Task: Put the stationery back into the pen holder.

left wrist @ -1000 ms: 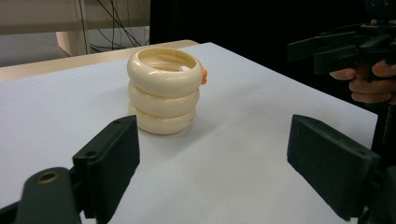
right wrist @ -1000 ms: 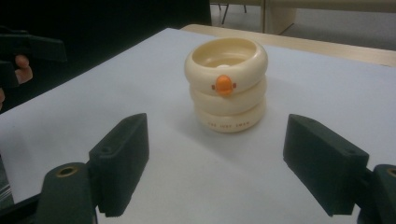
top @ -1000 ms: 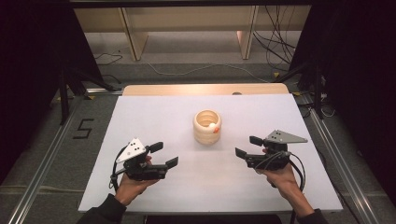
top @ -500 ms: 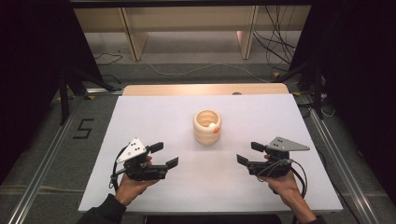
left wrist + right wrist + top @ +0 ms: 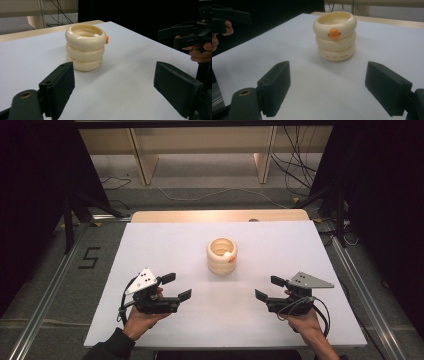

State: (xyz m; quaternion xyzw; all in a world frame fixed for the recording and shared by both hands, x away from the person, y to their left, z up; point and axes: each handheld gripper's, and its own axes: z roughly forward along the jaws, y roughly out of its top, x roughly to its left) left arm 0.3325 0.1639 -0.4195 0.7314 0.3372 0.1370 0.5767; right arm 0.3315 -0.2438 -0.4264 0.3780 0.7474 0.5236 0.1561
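Cup [image 5: 222,255] — cream, three stacked rings, orange beak; upright at centre frame on the white desk [image 5: 150,245]. Left hand-held gripper [image 5: 176,287] at lower left, right hand-held gripper [image 5: 269,288] at lower right — both spread, empty, well apart from the cup.

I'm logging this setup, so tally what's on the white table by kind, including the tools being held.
Cream ring-shaped holder with an orange beak: 1
Hand-held gripper: 2, the left hand-held gripper and the right hand-held gripper, both with jaws apart and holding nothing
Total: 3
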